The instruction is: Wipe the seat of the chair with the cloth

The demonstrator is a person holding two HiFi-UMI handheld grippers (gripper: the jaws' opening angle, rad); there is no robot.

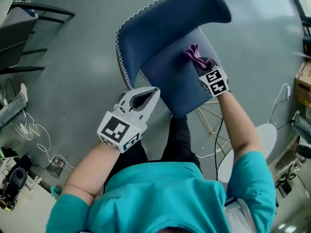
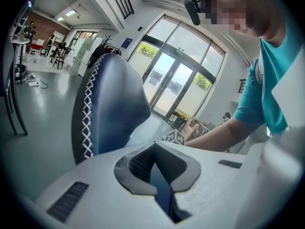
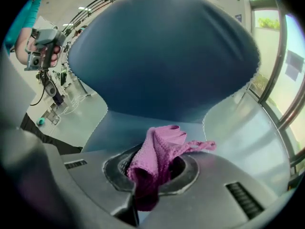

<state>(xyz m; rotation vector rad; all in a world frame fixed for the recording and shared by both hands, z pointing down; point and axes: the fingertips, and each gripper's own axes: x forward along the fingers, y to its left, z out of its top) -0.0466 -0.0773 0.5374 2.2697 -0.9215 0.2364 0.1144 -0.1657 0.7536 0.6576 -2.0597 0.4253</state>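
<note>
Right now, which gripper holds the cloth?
The right gripper, jaws shut on the pink cloth; the left gripper clamps the seat edge, no cloth.

Dark blue chair (image 1: 180, 81), purplish-pink cloth (image 1: 193, 54).
White zigzag stitching (image 1: 121, 57) is running along the chair's edge at upper left; black-and-white square markers (image 1: 116, 129) are showing on the whitish left gripper (image 1: 146, 98) and the right gripper (image 1: 203, 66).

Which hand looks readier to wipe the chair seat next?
Right. The right gripper already has the purple cloth clamped in its jaws, over the blue seat. The left gripper sits at the seat's edge with no cloth.
</note>
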